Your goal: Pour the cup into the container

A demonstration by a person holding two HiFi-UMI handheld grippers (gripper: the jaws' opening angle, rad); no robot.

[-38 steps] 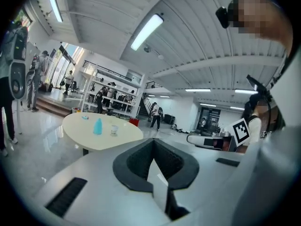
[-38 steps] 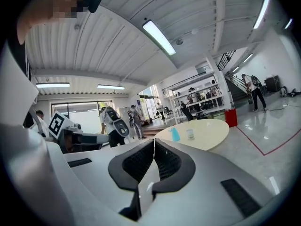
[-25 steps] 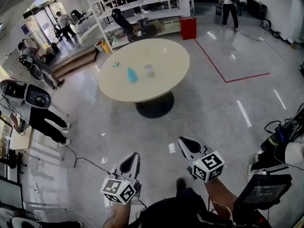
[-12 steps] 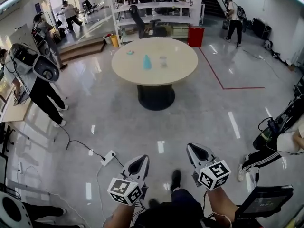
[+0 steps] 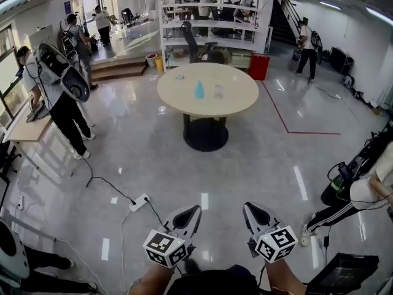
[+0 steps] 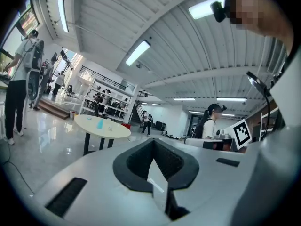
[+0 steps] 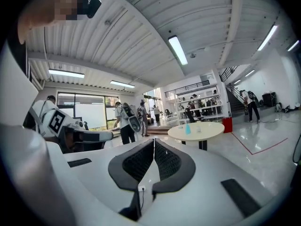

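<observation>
Your two grippers, the left gripper (image 5: 193,211) and the right gripper (image 5: 249,207), are both clenched on nothing, side by side over the floor. Well ahead, one round table (image 5: 184,98) carries three things: one clear cup (image 5: 218,91) beside one blue container (image 5: 199,90), and one small teal object (image 5: 179,77).

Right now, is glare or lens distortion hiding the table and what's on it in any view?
Head view: fisheye bending, light streaks on the glossy floor, but the round table is evenly lit; blue item and clear cup small but distinct. Left gripper view: strong curvature, dark corners, table tiny. Right gripper view: the same, table slightly clearer.
</observation>
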